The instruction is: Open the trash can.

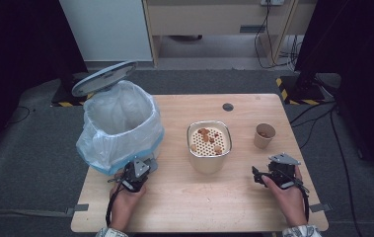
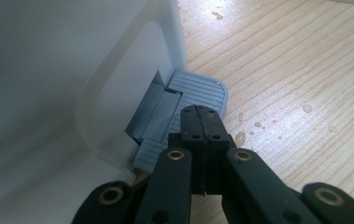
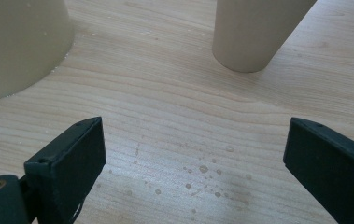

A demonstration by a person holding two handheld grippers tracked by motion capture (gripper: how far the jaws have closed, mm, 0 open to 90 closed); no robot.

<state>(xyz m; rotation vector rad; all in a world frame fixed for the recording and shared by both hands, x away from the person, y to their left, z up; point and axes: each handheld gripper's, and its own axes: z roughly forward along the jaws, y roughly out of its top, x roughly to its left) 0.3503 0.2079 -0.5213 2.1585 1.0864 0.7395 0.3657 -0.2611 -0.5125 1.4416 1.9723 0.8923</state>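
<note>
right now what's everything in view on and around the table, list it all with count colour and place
light wooden table: one, pale wood, centre of the high view
white pedal bin with clear plastic liner: one, white, table's left part, grey lid raised
grey ribbed foot pedal: one, grey, at the bin's base
cream container with perforated insert: one, cream, table centre, brown bits lying on the insert
tan paper cup: one, tan, right of the container, brown bits inside
water droplets: several, clear, on the wood near both grippers
left gripper: one, black, jaws shut, tips on the pedal
right gripper: one, black, jaws open, nothing between them, facing the cup
</note>
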